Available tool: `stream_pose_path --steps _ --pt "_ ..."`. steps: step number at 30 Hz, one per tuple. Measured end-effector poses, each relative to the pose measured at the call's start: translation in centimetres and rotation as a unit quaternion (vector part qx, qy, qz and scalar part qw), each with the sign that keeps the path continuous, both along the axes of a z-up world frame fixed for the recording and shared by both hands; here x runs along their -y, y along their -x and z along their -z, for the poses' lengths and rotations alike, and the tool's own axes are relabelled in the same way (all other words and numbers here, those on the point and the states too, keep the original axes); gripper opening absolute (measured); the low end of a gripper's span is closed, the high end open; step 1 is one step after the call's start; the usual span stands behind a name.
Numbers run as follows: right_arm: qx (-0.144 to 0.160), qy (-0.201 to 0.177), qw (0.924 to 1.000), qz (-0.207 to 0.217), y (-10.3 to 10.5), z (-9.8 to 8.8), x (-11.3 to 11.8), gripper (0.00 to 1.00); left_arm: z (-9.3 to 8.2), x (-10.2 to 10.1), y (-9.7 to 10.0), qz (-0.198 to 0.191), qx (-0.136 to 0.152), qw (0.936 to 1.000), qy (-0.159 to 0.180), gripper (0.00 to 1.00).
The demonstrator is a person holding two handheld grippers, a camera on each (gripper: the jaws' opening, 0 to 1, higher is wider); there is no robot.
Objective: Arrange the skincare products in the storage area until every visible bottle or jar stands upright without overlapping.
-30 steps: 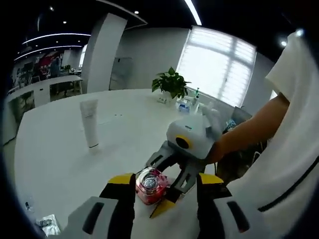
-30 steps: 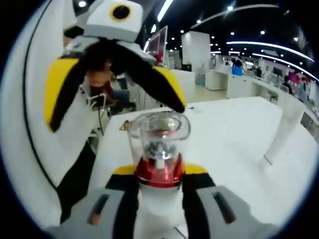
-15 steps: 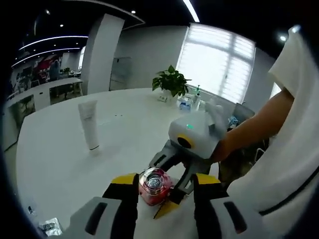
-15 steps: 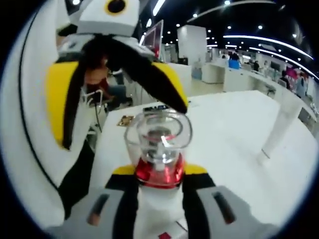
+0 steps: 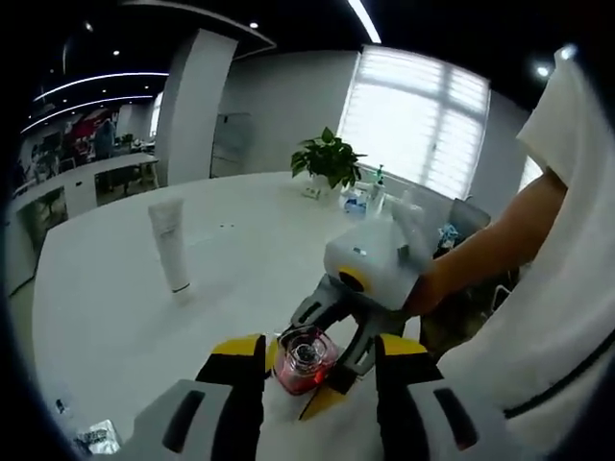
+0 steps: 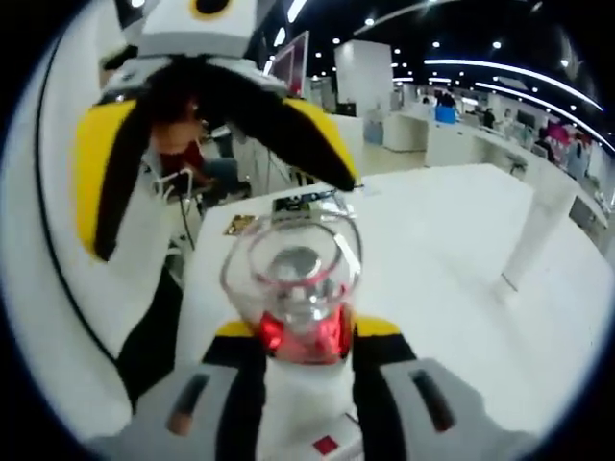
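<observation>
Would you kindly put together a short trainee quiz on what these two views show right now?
1. True or false: the white tube stands upright on the table.
2. What is the right claw shut on? A: the red bottle with a clear cap. B: the white tube. C: nothing.
3. Fill the gap: the left claw has its jaws ____ on either side of the bottle.

Key: 1 true; 2 A; 3 open.

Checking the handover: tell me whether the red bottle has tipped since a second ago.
Yes. In the right gripper view the red bottle shows more of its clear cap's top and leans left between the right gripper's yellow tips, which sit unchanged in that view.
</observation>
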State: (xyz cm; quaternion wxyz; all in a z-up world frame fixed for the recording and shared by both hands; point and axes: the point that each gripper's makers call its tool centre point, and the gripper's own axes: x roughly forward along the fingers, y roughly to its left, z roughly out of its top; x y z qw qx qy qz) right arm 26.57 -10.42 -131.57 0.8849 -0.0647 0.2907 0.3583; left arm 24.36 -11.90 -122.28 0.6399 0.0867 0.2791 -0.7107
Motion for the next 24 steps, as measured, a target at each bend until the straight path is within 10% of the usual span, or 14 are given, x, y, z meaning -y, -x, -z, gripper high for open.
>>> stream_pose_path --steps 24 --pt "-0.042 0.046 0.9981 0.000 1.2 -3.3 0.6 0.49 1.8 -5.6 -4.3 -0.098 -0.021 0.9950 -0.002 0.47"
